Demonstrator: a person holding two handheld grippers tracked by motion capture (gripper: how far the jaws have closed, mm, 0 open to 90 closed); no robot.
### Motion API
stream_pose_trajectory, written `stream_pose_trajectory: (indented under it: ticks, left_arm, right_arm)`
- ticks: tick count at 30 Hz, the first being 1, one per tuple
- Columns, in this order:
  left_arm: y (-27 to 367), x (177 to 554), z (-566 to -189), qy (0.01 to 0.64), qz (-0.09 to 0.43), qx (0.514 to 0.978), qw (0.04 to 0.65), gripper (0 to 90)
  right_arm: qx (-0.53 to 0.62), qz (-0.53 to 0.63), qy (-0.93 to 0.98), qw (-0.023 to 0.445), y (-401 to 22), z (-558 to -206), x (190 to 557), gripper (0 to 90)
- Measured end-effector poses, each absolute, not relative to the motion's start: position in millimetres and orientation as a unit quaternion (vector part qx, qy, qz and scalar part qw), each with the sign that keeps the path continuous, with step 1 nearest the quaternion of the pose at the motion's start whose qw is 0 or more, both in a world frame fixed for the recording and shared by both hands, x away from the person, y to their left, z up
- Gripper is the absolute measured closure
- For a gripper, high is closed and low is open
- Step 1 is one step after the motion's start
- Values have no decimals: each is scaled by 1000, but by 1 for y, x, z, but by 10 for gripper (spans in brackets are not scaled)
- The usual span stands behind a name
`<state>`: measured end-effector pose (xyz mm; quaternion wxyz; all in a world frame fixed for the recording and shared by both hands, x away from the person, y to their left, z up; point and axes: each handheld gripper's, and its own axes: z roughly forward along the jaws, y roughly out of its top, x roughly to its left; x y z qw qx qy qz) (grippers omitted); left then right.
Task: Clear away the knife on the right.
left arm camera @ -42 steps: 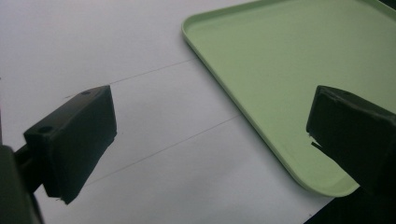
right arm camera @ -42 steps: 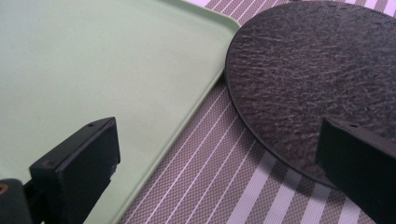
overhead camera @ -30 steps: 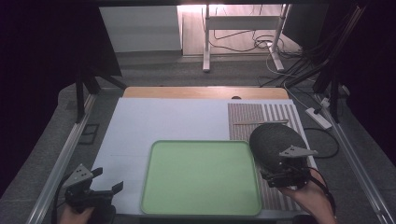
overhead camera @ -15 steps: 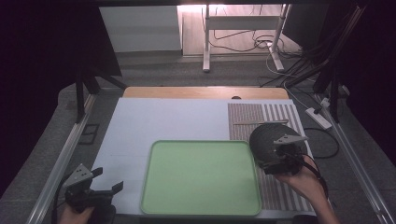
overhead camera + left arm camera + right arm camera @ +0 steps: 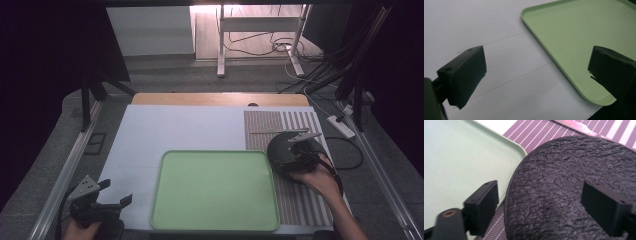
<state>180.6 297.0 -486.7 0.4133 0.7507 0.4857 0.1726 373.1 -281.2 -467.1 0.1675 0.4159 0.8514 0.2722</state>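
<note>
Right tongs (image 5: 540, 206) gaped over rough black round plate (image 5: 574, 187) just beside green tray (image 5: 215, 190); next: clamp rim. Left tongs (image 5: 535, 77) hung unclenched, idle.

a pale green plastic tray (image 5: 456, 157) lies left of the right gripper's black jaws, a dark grey rough-textured round mat (image 5: 564, 185) between them, a purple-and-white striped placemat (image 5: 544, 132) beyond.

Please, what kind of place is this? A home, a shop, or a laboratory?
Probably a laboratory or recording workspace, not a home. A person holds a gripper in each hand, left and right, over a table with a framed edge, and loose cables lie on the floor behind it.
</note>
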Motion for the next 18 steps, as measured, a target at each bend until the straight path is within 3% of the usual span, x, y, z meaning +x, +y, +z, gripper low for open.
stream_pose_trajectory:
  ticks: [11, 13, 15, 16, 17, 18]
  left_arm:
    - [297, 181, -487, 484, 172, 752, 414, 28]
    - [297, 181, -487, 484, 172, 752, 414, 28]
    - [297, 181, -487, 484, 172, 752, 414, 28]
    - [297, 181, -487, 484, 172, 752, 414, 28]
    - [297, 181, -487, 484, 172, 752, 414, 28]
    - [297, 181, -487, 483, 172, 752, 414, 28]
  right_arm:
    - [404, 272, 860, 152, -271, -464, 406, 468]
    - [402, 273, 862, 141, -265, -462, 417, 583]
    - [403, 272, 863, 136, -263, -463, 420, 616]
    - [399, 273, 867, 119, -259, -464, 430, 697]
    - [399, 273, 867, 119, -259, -464, 430, 697]
    - [396, 270, 870, 111, -256, -466, 437, 786]
